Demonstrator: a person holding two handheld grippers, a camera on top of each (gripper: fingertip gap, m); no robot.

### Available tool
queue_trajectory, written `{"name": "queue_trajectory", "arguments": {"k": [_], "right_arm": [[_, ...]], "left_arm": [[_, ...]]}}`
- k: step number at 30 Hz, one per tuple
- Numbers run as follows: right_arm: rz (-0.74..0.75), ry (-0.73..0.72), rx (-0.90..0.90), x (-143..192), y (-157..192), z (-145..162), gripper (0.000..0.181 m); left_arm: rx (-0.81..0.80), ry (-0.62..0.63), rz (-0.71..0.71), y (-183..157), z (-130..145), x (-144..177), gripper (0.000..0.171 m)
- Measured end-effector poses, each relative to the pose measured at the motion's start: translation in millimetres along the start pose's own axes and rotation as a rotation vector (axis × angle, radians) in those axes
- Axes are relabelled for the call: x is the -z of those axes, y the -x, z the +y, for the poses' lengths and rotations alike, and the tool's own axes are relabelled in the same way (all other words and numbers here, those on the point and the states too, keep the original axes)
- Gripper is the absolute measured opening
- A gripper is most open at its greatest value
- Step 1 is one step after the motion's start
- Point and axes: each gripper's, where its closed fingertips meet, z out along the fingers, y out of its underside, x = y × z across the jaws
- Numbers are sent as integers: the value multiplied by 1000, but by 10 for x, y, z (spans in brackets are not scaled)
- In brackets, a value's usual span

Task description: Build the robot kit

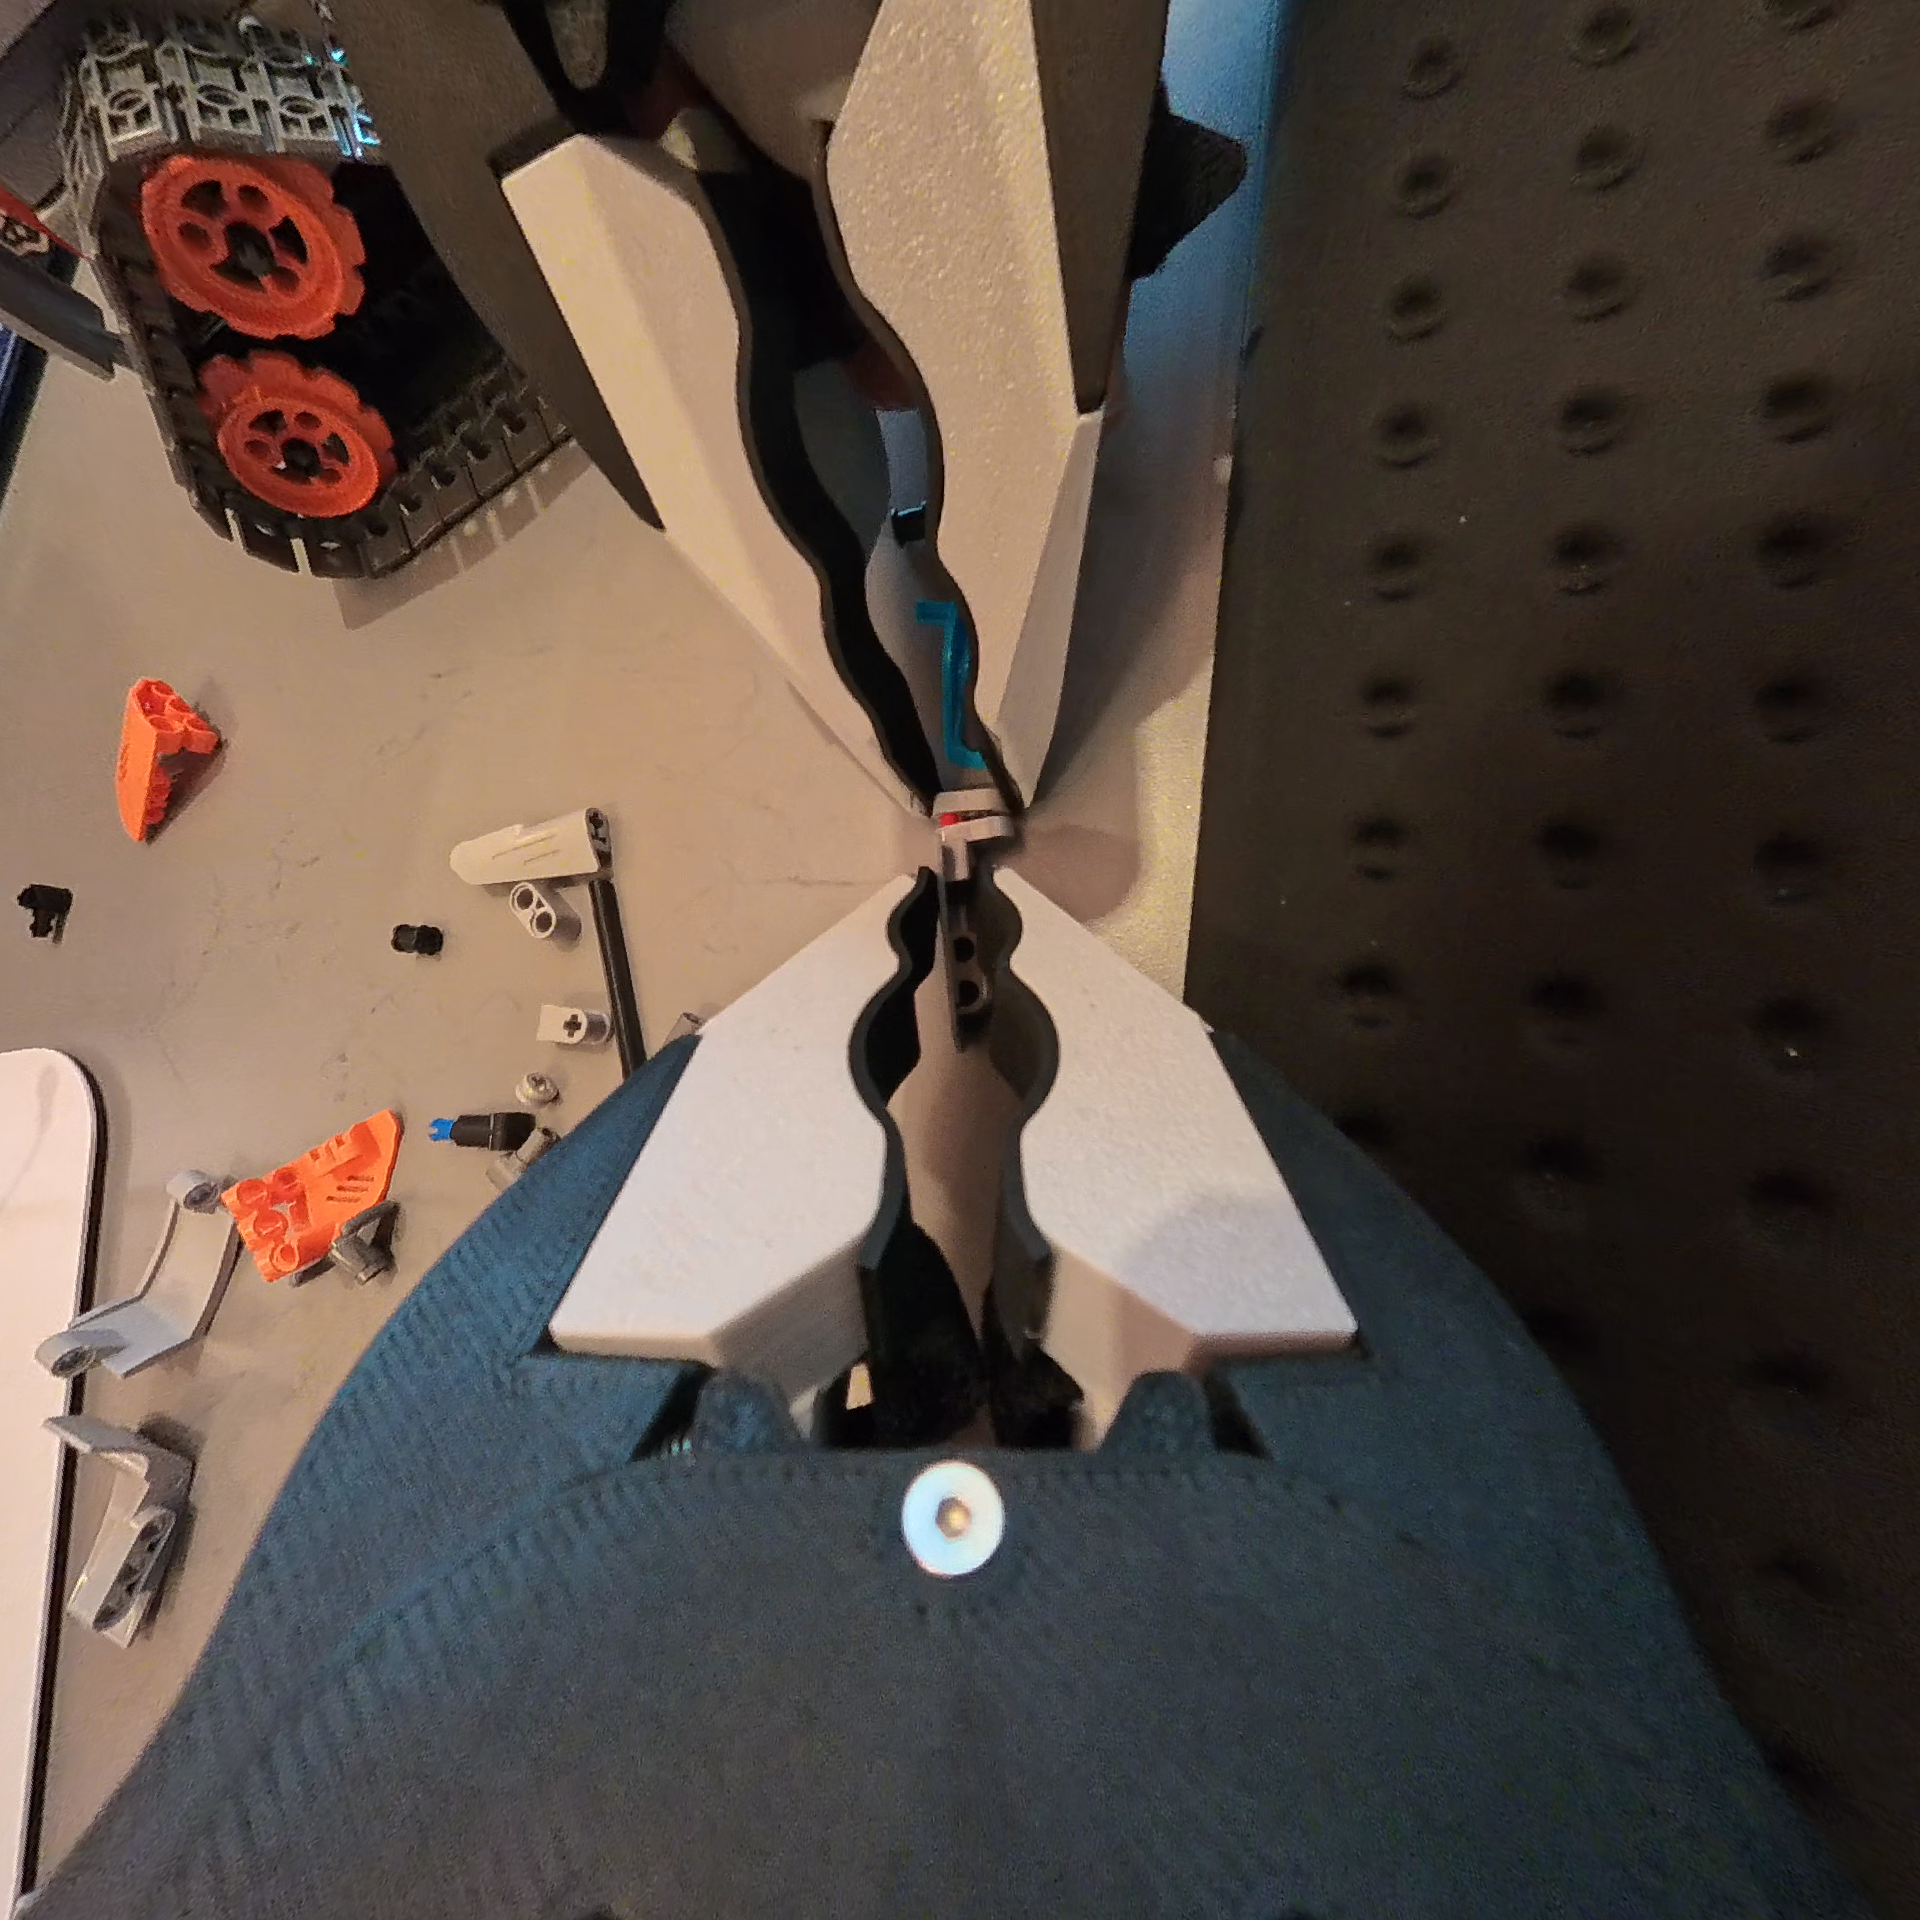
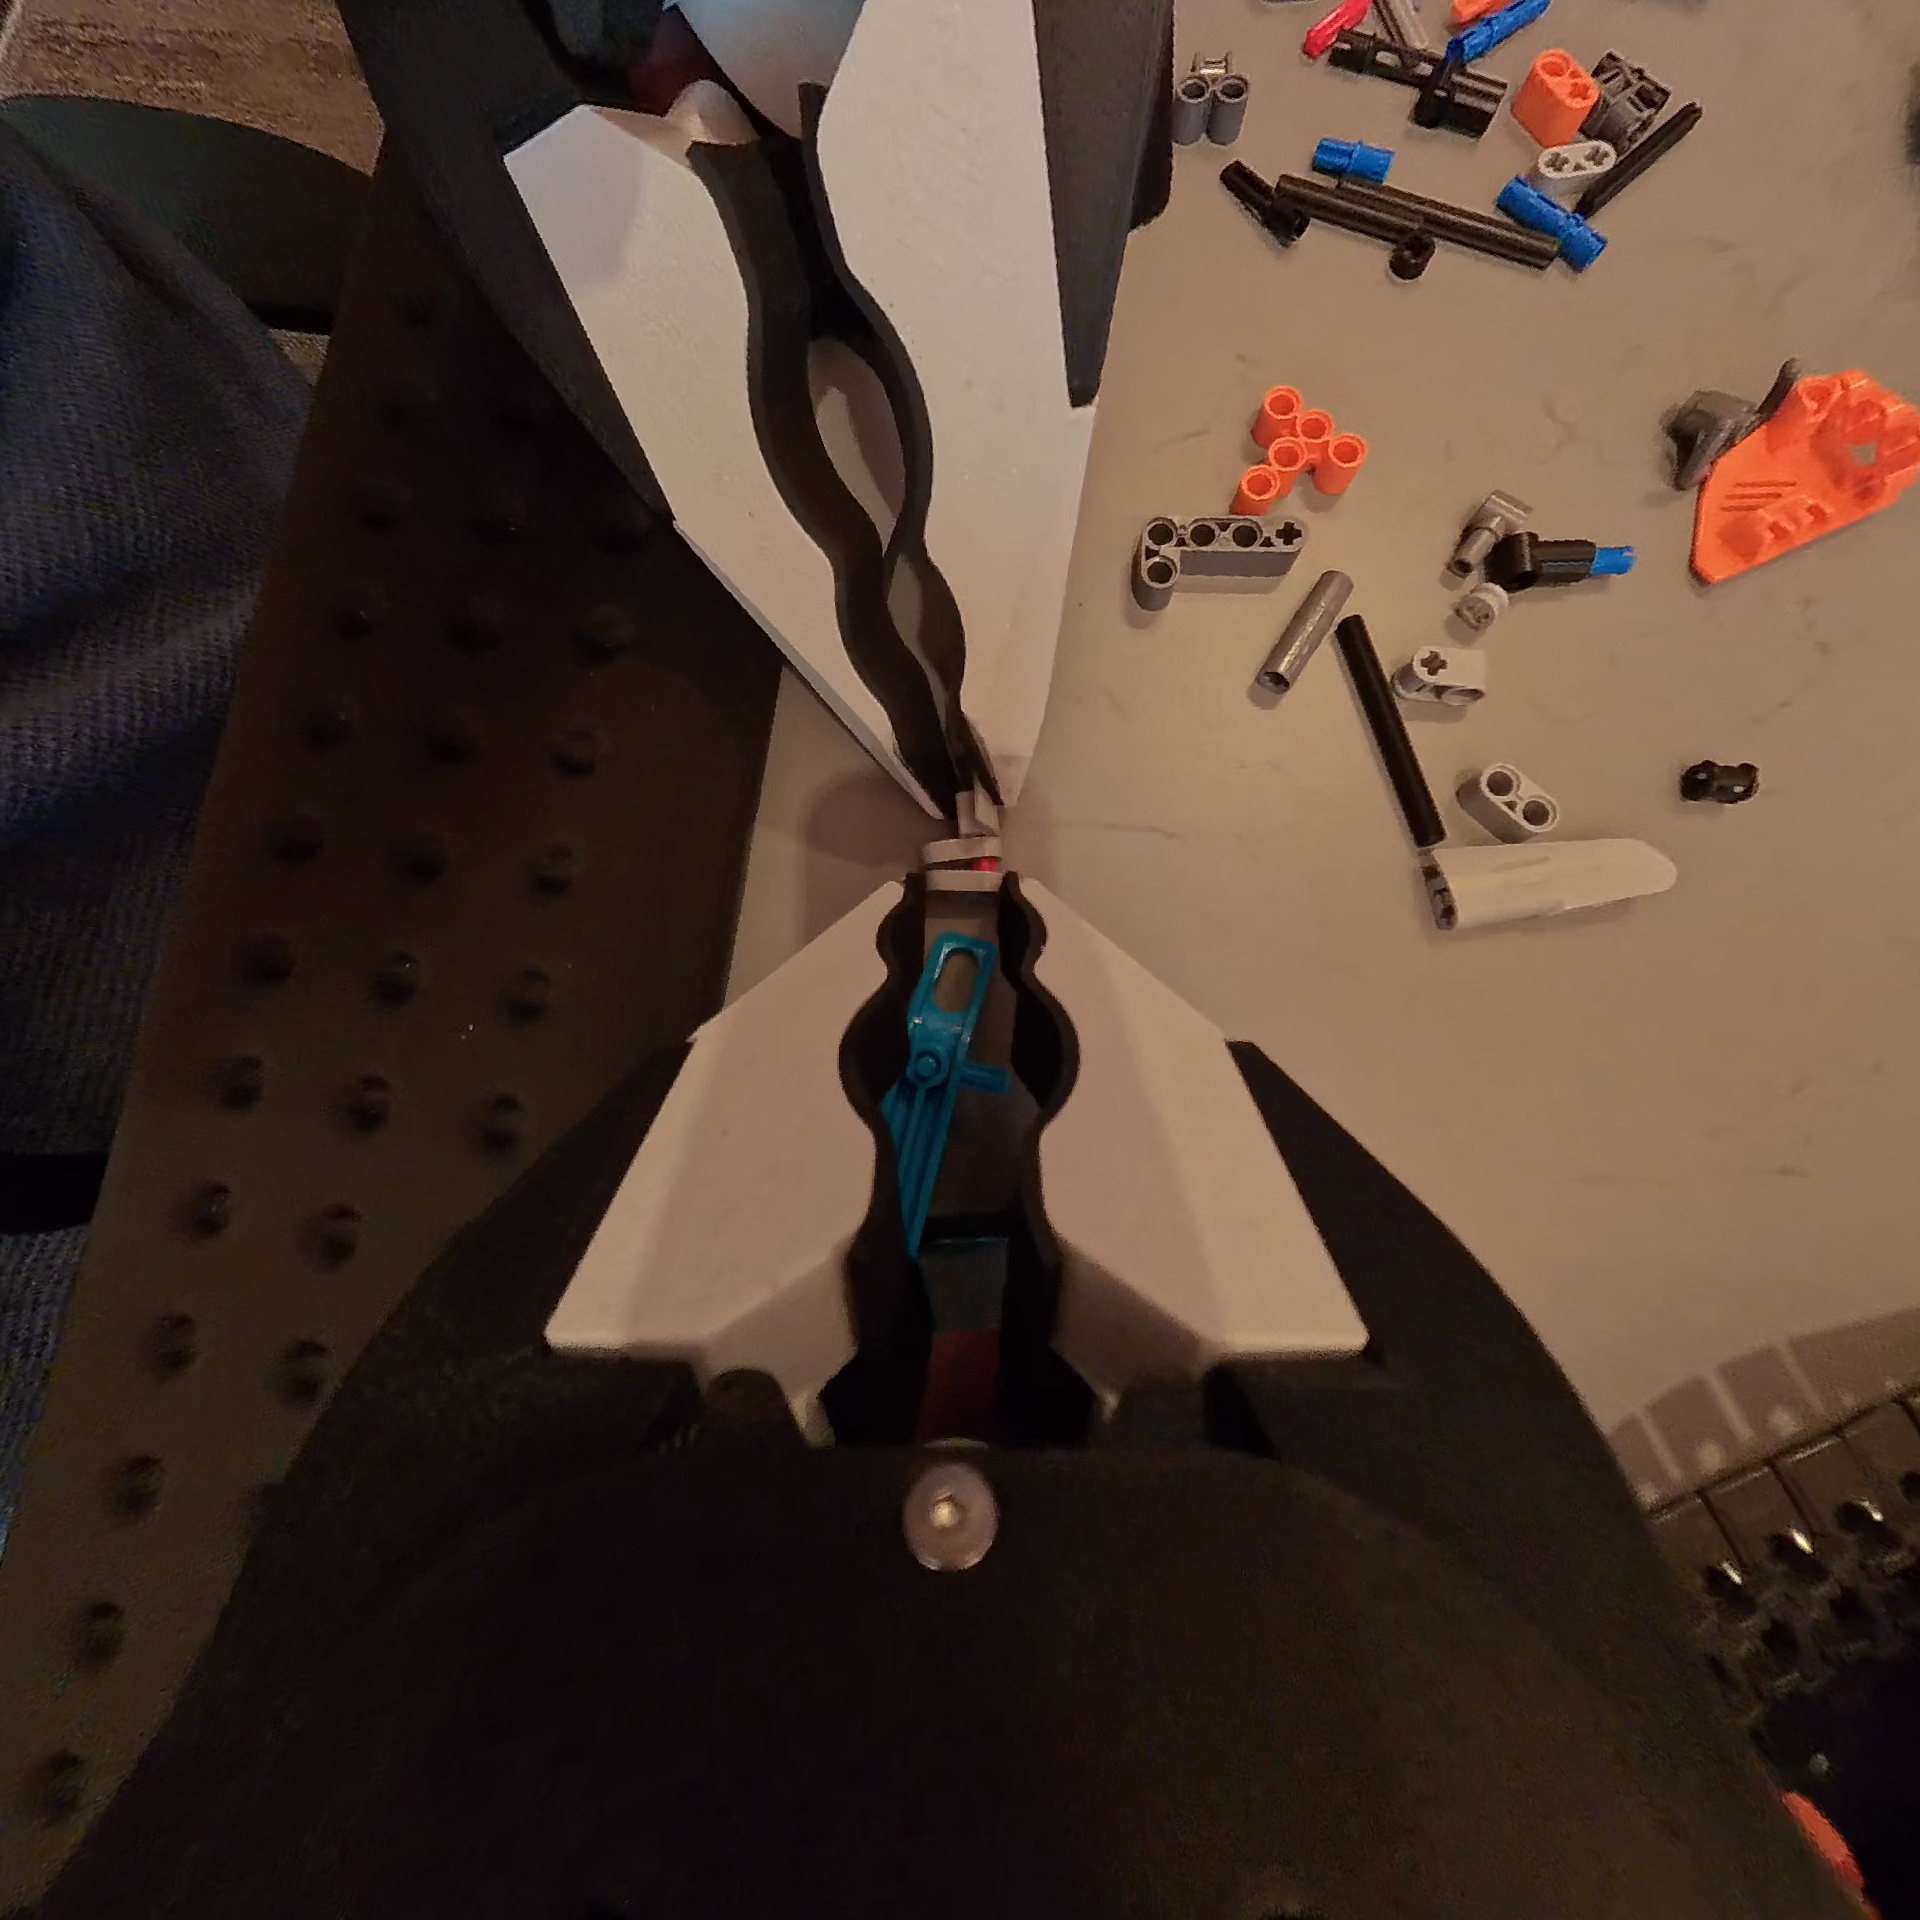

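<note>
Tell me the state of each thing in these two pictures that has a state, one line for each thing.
left gripper: shut on dark holed beam
right gripper: shut on teal piece
small grey and red connector: between the two gripper tips, touching both held pieces
tracked vehicle: resting on the table, orange wheels showing
black axle: lying loose on the table

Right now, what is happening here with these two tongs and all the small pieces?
Two hand-held tongs meet tip to tip above a grey table. The left tongs are shut on a dark beam with holes. The right tongs are shut on a teal piece. A small grey and red joint sits between the tips. Loose building-toy parts lie around, and a tracked model with orange wheels stands nearby.
</note>
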Motion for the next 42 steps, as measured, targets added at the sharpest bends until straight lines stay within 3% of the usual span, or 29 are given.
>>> {"name": "queue_trajectory", "arguments": {"k": [15, 23, 36, 42], "right_arm": [[-69, 0, 64, -15, 13, -14, 11], [1, -9, 52, 26, -37, -51, 19], [129, -19, 126, 205, -267, -292, 13], [114, -12, 135, 195, -309, -277, 13]], "left_arm": [[-16, 2, 28, -5, -11, -14, 4], [-10, -34, -14, 52, -85, 1, 5], [18, -133, -162, 370, -213, 208, 6], [52, -96, -160, 381, -61, 232, 11]]}}
